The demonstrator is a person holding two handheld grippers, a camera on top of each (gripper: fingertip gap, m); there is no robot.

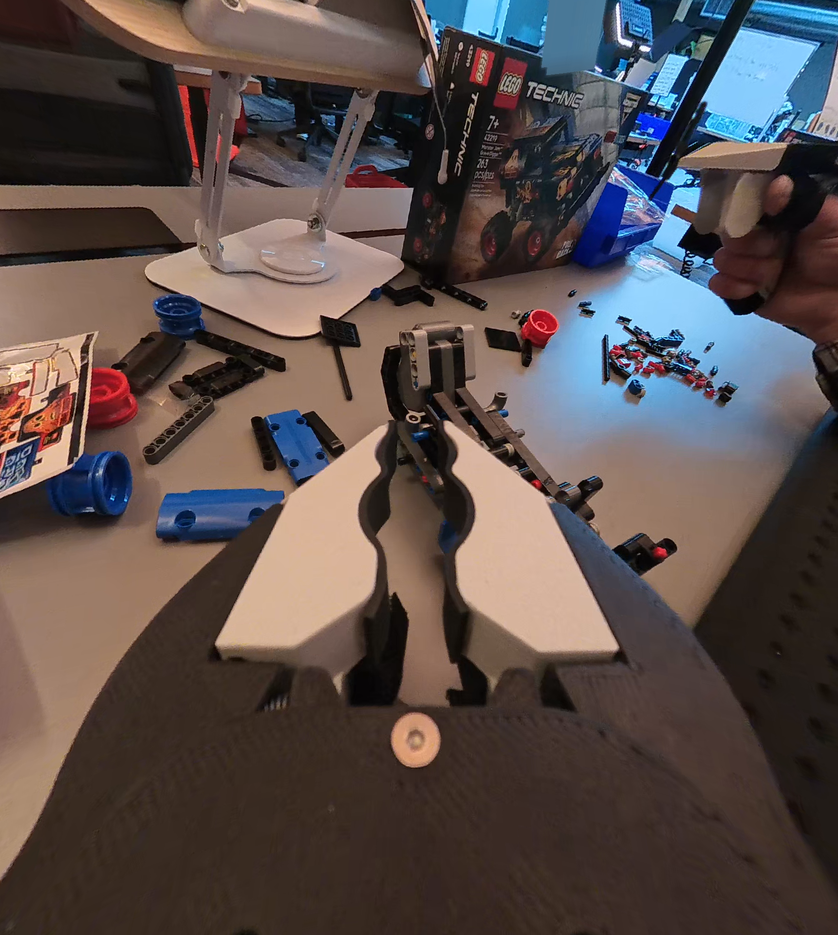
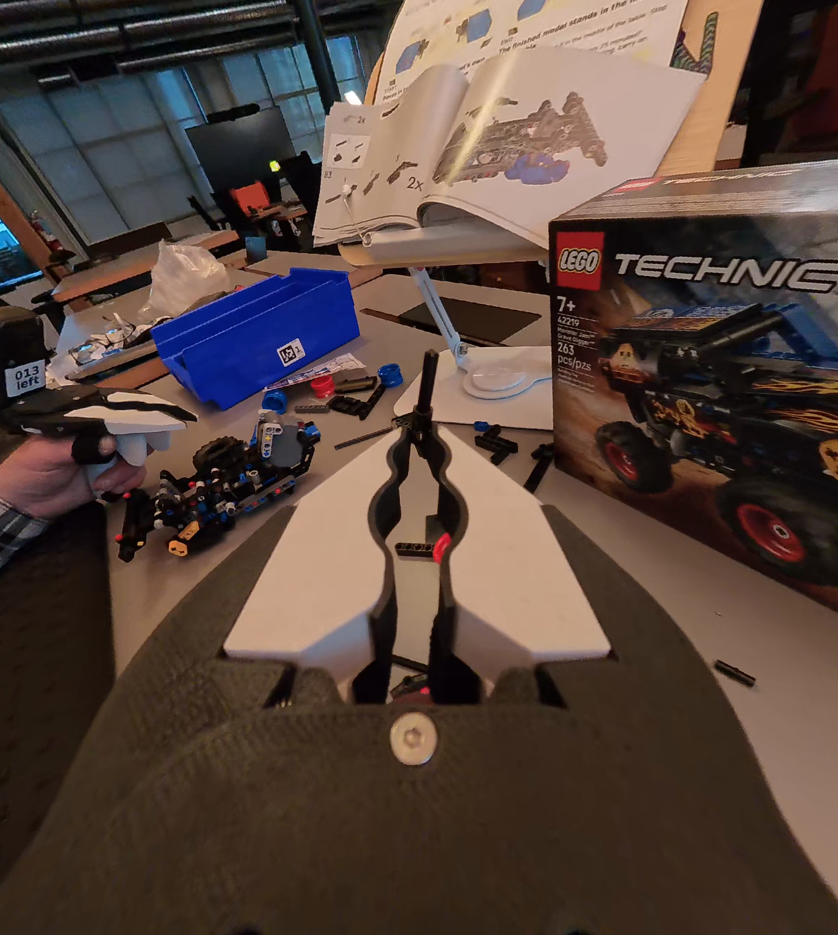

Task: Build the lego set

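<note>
Grey table (image 1: pixel 609 455): printed cardboard set box (image 2: pixel 720 384) at right of the right wrist view, blue plastic bin (image 2: pixel 255 334) upper left of centre, open instruction booklet (image 2: pixel 482 152) on a white stand at top. Half-built black-and-blue lego chassis (image 1: pixel 457 420) lies mid-frame in the left wrist view, just ahead of the left gripper (image 1: pixel 416 430), jaws narrowly parted and empty above it. Right gripper (image 2: pixel 419 430), centre of its view, jaws pinched on a small black axle-and-connector piece (image 2: pixel 424 389) standing upright from the tips.
</note>
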